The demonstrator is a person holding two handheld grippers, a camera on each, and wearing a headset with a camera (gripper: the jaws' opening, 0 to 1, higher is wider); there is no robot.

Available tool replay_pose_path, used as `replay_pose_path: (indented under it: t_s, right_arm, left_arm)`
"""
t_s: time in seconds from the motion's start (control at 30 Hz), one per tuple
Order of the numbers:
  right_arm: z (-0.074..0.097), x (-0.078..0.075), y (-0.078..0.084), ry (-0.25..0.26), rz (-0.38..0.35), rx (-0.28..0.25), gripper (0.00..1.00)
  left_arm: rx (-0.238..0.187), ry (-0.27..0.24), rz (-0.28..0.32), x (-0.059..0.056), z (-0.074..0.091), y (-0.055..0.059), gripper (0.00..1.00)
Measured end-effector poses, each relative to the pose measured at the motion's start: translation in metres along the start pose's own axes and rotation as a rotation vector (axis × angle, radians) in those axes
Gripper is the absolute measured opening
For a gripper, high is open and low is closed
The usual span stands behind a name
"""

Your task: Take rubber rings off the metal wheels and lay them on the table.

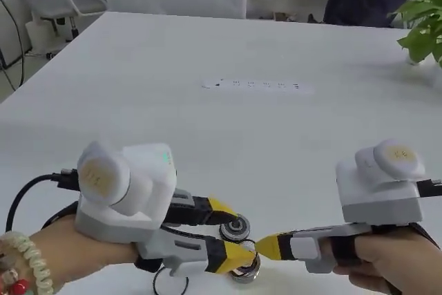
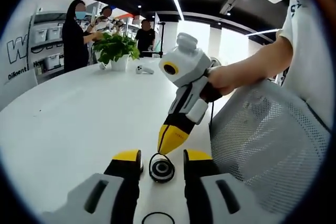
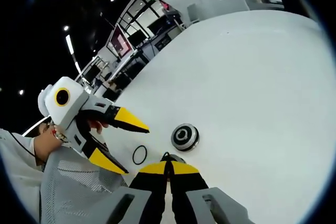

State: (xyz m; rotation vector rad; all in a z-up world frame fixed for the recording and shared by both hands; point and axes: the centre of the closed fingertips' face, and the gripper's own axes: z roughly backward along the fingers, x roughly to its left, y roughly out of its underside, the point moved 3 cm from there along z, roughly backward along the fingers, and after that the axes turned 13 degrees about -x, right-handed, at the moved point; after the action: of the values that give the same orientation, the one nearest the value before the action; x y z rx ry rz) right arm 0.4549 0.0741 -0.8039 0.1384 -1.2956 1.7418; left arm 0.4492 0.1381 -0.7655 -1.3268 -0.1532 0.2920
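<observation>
Left gripper wide around small silver metal wheel; right gripper at 12 o'clock pinched on black rubber ring. Clamp wheel, then peel slowly.

White tbl: 2 metal wheels, 1 rubber ring.

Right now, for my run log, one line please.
left gripper open, wheel between fingers | right gripper shut on rubber ring at wheel | loose ring on table
</observation>
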Motion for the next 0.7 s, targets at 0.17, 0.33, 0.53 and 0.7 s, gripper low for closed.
replay_pose_path:
  t_s: [0.17,0.33,0.53,0.7]
  right_arm:
    - [0.003,-0.001,-0.007,0.0,-0.016,-0.035,0.0]
    - [0.005,-0.001,-0.011,0.006,-0.032,-0.057,0.0]
    - [0.007,0.001,-0.014,0.011,-0.028,-0.066,0.0]
    - [0.008,0.003,-0.017,0.0,-0.007,-0.075,0.0]
  left_arm:
    - [0.032,0.054,-0.043,-0.006,0.008,-0.007,0.35]
    - [0.026,0.06,-0.056,-0.006,0.017,-0.022,0.44]
    - [0.026,0.08,-0.089,-0.012,0.03,-0.034,0.47]
    - [0.038,0.061,-0.109,-0.013,0.042,-0.037,0.51]
